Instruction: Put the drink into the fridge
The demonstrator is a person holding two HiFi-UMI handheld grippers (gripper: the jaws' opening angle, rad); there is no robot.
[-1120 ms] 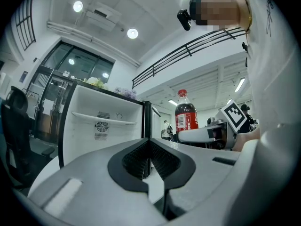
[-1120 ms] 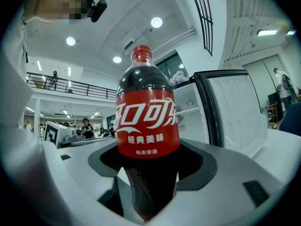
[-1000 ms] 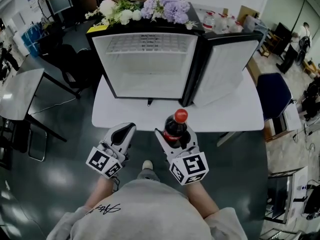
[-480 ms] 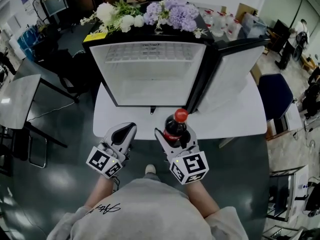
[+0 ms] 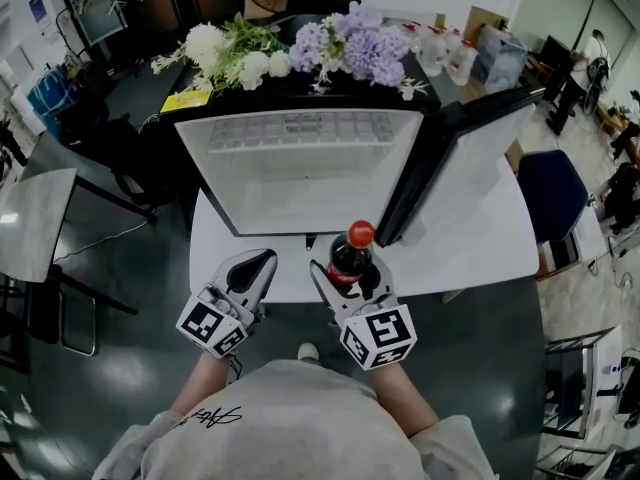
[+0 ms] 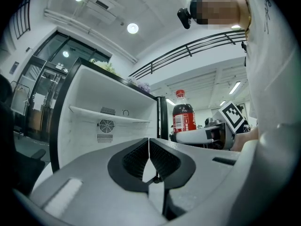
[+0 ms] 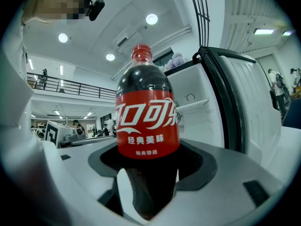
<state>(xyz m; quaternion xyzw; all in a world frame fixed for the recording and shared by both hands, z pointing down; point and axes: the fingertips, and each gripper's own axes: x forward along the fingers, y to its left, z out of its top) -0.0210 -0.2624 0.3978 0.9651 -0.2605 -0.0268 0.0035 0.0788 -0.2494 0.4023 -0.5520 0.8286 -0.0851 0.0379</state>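
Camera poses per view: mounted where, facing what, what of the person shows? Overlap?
Head view: on the head, steeply down at the open fridge on a table; shows torso, left gripper, right gripper holding the bottle.
Left gripper view: on that gripper, along its shut jaws into the fridge; shows clothing at right.
Right gripper view: on that gripper, along jaws clamped on the bottle, door behind; shows clothing at left.
Shared: all see fridge and bottle; each gripper view catches the other gripper.
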